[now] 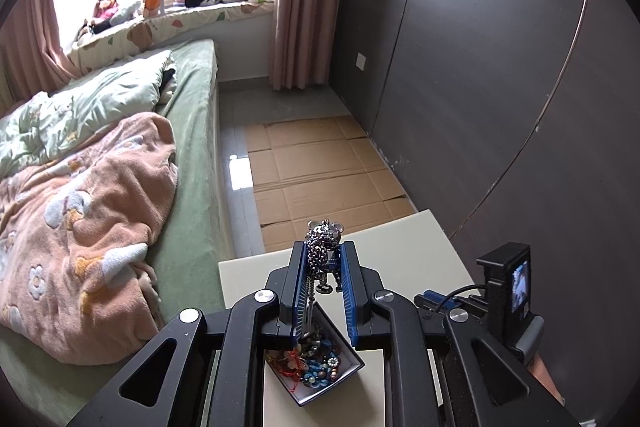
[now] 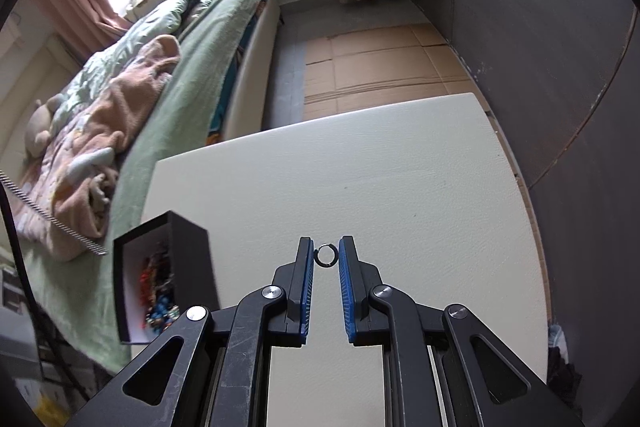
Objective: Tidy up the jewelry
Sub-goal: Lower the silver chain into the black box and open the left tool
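My left gripper [image 1: 325, 247] is shut on a silver bear-shaped pendant [image 1: 323, 247], held above the white table [image 1: 400, 251]; its chain [image 1: 309, 301] hangs down into the black jewelry box [image 1: 320, 367] below, which is white inside and holds coloured beads and red cord. In the right wrist view my right gripper [image 2: 327, 254] is shut on a small dark ring [image 2: 326, 255], pinched at the fingertips above the table [image 2: 360, 179]. The jewelry box [image 2: 160, 275] stands at the table's left edge, left of this gripper. A chain [image 2: 52, 223] crosses the far left of that view.
A bed [image 1: 120, 167] with a peach blanket and green bedding runs along the left. Flattened cardboard [image 1: 320, 163] covers the floor past the table. A dark wall panel [image 1: 500, 87] stands on the right. The other gripper's camera unit [image 1: 508, 287] shows at the right.
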`<act>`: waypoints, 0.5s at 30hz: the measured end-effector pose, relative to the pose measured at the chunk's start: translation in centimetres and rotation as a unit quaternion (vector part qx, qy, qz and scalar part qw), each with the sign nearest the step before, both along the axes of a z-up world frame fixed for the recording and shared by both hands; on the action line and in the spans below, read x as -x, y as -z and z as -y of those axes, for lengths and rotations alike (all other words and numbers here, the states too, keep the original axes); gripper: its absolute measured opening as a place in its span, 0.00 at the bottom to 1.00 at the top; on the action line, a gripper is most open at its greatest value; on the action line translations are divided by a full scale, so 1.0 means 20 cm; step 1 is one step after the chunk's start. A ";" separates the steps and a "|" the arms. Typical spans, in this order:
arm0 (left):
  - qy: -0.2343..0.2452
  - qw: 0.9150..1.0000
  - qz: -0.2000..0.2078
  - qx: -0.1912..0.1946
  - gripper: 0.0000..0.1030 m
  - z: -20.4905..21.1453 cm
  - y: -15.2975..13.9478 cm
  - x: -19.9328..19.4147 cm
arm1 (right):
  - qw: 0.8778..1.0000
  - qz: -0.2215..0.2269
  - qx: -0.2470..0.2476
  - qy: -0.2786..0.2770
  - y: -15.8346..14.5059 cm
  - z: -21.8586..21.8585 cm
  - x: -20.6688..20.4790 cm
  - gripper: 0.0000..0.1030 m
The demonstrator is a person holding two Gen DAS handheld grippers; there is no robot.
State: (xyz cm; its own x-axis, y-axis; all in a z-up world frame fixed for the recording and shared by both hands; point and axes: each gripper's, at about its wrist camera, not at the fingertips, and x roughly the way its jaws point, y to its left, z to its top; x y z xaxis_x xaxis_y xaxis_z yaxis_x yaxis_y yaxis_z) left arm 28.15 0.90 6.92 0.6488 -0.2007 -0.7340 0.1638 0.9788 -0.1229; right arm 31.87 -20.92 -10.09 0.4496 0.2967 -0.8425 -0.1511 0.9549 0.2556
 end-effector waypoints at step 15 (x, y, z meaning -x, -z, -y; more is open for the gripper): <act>0.004 0.996 -0.086 0.004 0.17 0.01 0.48 -0.13 | 0.998 0.035 -0.055 -0.017 -0.12 -0.01 0.06 0.14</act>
State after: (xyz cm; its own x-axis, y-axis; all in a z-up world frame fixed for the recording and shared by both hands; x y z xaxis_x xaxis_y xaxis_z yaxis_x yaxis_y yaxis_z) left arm 30.70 0.62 -2.72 0.5119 -0.2118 -0.8325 0.1485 0.9764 -0.1571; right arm 30.62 -20.64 -7.73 0.4943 0.4018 -0.7709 -0.2051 0.9157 0.3457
